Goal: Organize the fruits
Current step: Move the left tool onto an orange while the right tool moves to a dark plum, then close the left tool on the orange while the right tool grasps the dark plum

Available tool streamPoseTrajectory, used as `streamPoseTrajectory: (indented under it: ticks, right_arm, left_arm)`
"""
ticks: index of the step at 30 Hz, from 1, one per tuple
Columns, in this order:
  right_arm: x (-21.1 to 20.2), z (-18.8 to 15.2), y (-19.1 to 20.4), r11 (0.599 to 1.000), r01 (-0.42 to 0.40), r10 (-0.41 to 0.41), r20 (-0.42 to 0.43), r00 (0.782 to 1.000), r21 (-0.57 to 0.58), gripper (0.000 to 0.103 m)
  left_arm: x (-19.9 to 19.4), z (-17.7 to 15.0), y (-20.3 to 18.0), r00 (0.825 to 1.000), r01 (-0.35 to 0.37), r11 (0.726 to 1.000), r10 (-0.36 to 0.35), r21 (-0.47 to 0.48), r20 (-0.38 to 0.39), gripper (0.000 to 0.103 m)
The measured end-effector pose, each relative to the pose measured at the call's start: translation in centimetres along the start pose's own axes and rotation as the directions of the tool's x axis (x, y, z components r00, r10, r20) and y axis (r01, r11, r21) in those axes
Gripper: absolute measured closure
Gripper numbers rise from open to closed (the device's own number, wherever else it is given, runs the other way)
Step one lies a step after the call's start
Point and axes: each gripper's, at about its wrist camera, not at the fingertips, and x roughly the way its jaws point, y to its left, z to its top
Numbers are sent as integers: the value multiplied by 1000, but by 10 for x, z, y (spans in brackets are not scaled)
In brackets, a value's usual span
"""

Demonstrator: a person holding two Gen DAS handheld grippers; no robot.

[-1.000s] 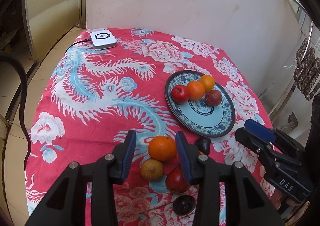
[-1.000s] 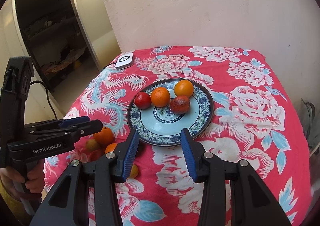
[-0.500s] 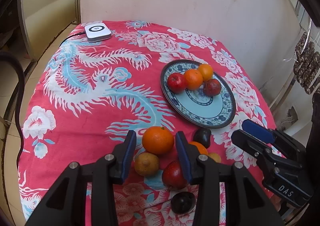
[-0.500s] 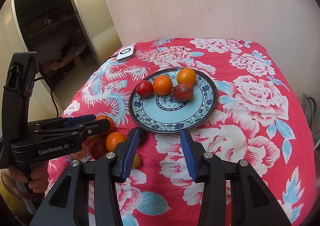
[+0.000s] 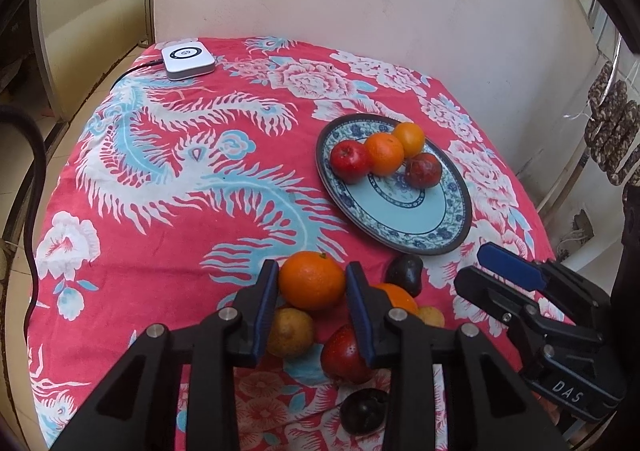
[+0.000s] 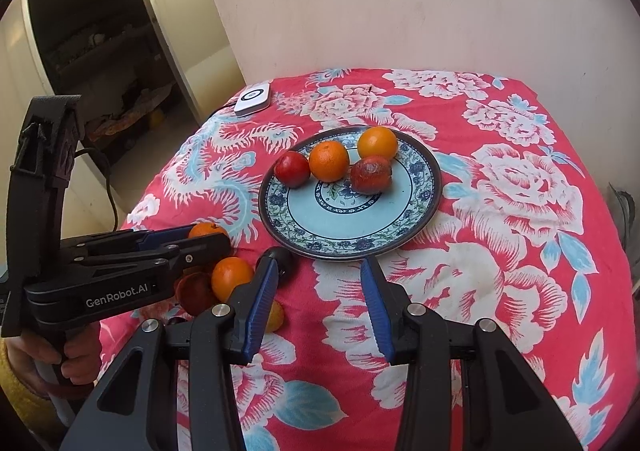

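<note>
A blue-patterned plate (image 5: 384, 227) (image 6: 348, 247) holds a red apple (image 5: 350, 163), two oranges and a dark red fruit (image 5: 423, 170). In front of it lies a loose pile: an orange (image 5: 312, 281), a yellow-brown fruit (image 5: 290, 333), a red apple (image 5: 346, 357), a second orange (image 5: 394, 297) and two dark fruits. My left gripper (image 5: 312, 291) (image 6: 212, 235) is closing, and its blue pads touch both sides of the top orange (image 6: 204, 229). My right gripper (image 6: 320, 283) (image 5: 486, 269) hangs open and empty over the cloth by the plate's near rim.
A red flowered cloth (image 5: 180, 191) covers the table up to a pale wall. A white square device (image 5: 187, 58) with a cable sits at the far left corner. A hand (image 6: 76, 355) holds the left gripper's handle. The floor drops off beyond the left edge.
The left gripper's jaws have narrowed until the pads meet the orange's sides. The right gripper has crept slightly forward and stays open.
</note>
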Motion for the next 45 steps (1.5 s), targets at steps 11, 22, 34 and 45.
streamPoseTrajectory:
  ticks: [11, 22, 34, 45]
  right_arm:
    - [12, 4, 5, 997, -26, 29, -46, 999, 67, 59]
    - [24, 9, 15, 992, 9, 3, -92, 996, 127, 64]
    - [28, 13, 22, 982, 45, -21, -127, 992, 184, 75]
    - [37, 20, 22, 968, 48, -5, -172, 985, 246, 75]
  left_arm:
    - [-9, 1, 10, 999, 11, 1000, -10, -25, 30, 67]
    - [-14, -1, 20, 998, 24, 999, -22, -41, 52, 68]
    - [-16, -3, 27, 997, 46, 997, -43, -55, 62, 68]
    - [-17, -4, 27, 996, 57, 997, -53, -59, 67, 68]
